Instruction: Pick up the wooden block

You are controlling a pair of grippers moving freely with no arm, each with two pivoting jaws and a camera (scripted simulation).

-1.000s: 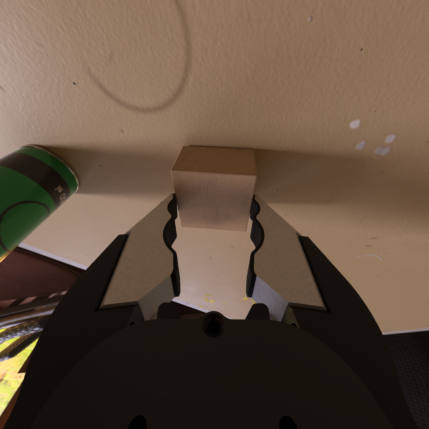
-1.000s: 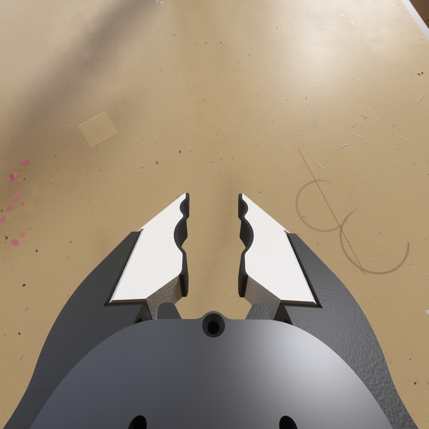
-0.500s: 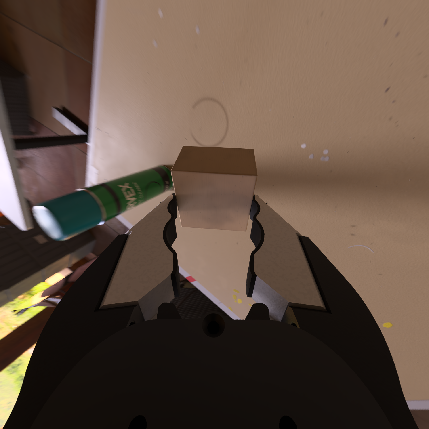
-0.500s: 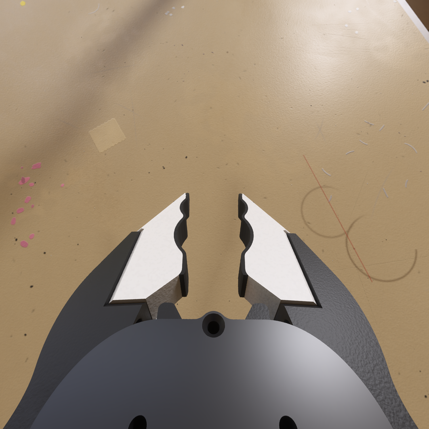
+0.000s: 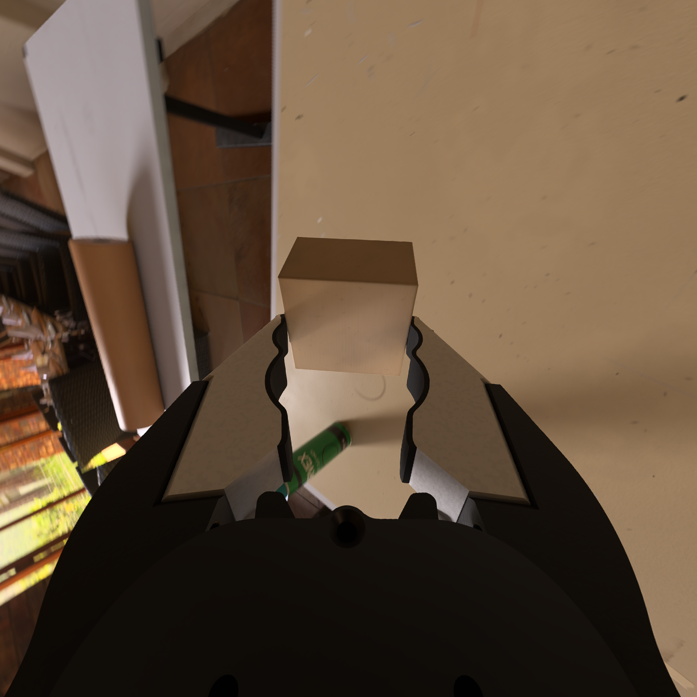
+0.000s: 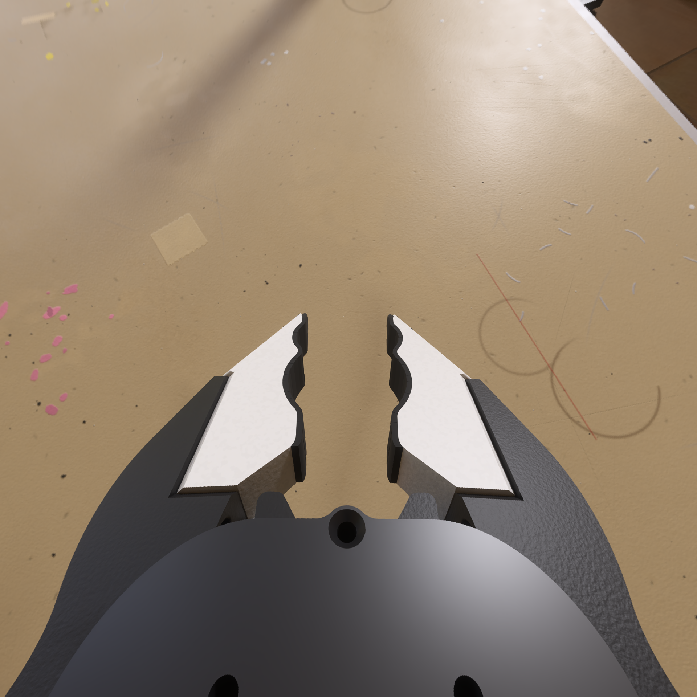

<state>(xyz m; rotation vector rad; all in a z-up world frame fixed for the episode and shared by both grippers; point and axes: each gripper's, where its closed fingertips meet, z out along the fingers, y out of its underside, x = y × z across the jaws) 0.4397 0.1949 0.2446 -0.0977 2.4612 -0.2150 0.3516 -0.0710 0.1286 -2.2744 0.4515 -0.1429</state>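
The desk (image 5: 528, 188) is a tan, speckled sheet with a pale edge, and in the left wrist view it fills the right side of the frame, with brown floor and a white panel (image 5: 94, 132) beyond its edge on the left. In the right wrist view the same tan surface (image 6: 339, 169) carries ring stains, a thin red line, pink flecks and a small pale square patch (image 6: 178, 238).

The left tool (image 5: 347, 324) is clamped on the wooden block (image 5: 347, 320): both fingertips press its two side faces, and the block juts forward past the tips, clear of the desk. The block is a plain light cube, its upper face in shadow.

The right tool (image 6: 347, 317) hangs over bare desk with its fingers apart and nothing between them.

A green can (image 5: 320, 456) with a dark band lies on its side near the desk's edge, seen through the gap between the left tool's fingers, well apart from the block.
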